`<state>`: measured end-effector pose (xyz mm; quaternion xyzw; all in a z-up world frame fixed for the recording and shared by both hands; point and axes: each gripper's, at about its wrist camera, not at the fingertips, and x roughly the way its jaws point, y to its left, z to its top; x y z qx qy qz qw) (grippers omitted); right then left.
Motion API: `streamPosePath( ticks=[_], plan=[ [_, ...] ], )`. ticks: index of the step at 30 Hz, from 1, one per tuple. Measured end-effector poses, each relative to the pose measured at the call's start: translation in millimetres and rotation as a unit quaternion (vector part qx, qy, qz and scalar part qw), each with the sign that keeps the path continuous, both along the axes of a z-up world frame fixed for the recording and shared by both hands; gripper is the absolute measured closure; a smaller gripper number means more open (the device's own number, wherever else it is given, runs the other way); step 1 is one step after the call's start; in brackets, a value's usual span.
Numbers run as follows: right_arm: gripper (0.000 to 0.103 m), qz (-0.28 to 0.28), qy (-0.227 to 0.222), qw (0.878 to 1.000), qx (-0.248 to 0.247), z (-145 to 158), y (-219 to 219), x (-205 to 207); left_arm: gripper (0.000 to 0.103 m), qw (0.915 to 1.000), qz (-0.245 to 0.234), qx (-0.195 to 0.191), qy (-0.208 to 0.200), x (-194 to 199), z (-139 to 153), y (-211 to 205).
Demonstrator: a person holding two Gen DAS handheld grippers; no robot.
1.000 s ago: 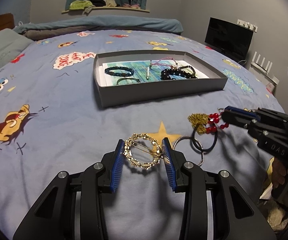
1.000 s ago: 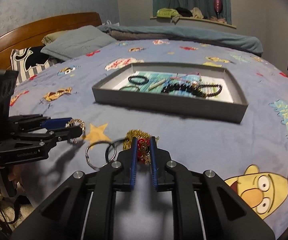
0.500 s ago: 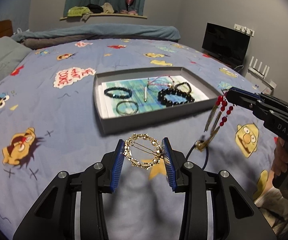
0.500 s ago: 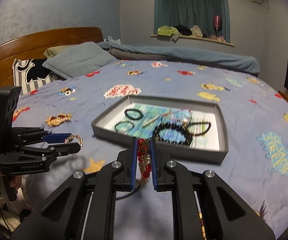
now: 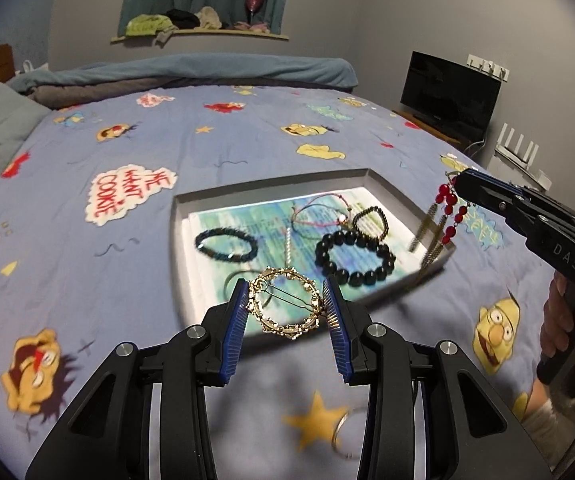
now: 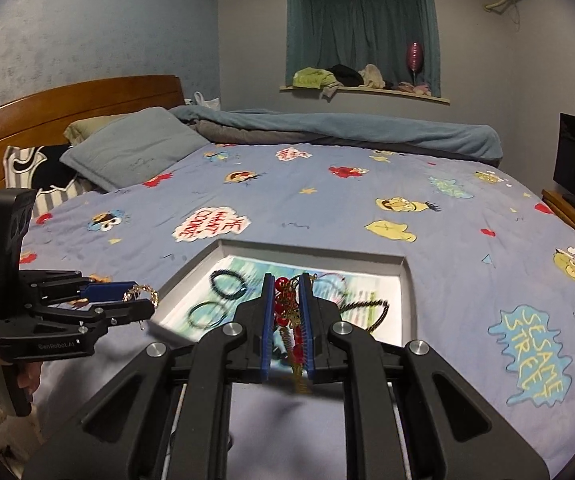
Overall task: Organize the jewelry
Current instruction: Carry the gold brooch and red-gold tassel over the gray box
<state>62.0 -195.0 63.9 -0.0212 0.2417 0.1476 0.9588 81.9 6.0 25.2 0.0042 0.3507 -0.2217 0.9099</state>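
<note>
My left gripper is shut on a round gold brooch and holds it in the air over the near edge of the grey jewelry tray. My right gripper is shut on a red bead and gold tassel earring, which hangs over the tray. The earring also shows dangling at the tray's right corner in the left wrist view. Inside the tray lie a large black bead bracelet, a dark bracelet and thin cords.
The tray sits on a bed with a blue cartoon sheet. Loose metal rings lie on the sheet near me. A pillow, a wooden headboard and a folded blanket are at the far side. A TV stands right.
Both grippers have risen from the sheet and moved forward over the tray, carrying the brooch and the earring. The rings stayed on the sheet.
</note>
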Motion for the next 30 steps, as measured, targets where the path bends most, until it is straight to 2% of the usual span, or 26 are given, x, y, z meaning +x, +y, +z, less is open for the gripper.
streamPosePath(
  ticks=[6,12,20,30],
  plan=[
    [0.091,-0.022,0.008,1.000,0.007,-9.1,-12.6,25.5,0.064,0.9990,-0.017,0.029,0.029,32.1,-25.1,-25.0],
    [0.091,-0.054,0.033,0.998,0.007,-31.1,-32.8,45.8,0.064,0.9975,-0.019,0.025,0.064,58.8,-44.7,-35.4],
    [0.091,-0.084,0.065,0.994,0.002,-60.4,-52.7,66.3,0.064,0.9964,-0.016,0.030,0.077,72.0,-56.7,-41.1],
    [0.091,-0.084,0.088,0.993,0.002,-75.4,-58.2,75.5,0.064,0.9962,-0.028,0.044,0.070,74.3,-59.9,-50.0]
  ],
)
